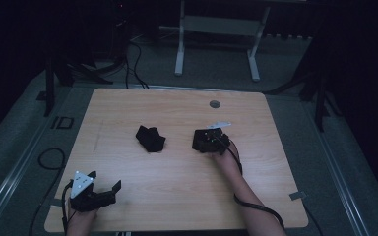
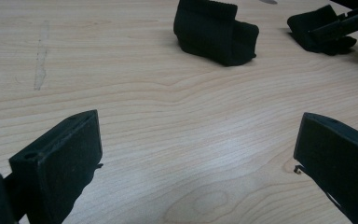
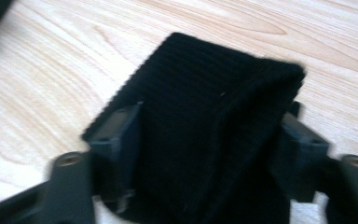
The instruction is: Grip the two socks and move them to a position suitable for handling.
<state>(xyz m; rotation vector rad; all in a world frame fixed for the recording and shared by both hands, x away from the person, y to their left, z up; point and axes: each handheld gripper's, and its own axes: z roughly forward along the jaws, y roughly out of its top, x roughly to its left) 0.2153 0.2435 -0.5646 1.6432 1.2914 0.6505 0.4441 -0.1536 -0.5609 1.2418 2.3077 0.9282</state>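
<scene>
Leftmost, the left claw rests at the worktop's near-left corner, jaws spread wide with bare wood between them. Near the middle lies a black folded cloth, lumpy and ribbed, its long axis running roughly left to right in the left gripper view, with open worktop all around it. Further right, the right claw has its jaws on either side of a second black ribbed cloth, pads against its flanks, folded edge pointing away from the camera. Bare worktop lies between that cloth and the right and far edges.
</scene>
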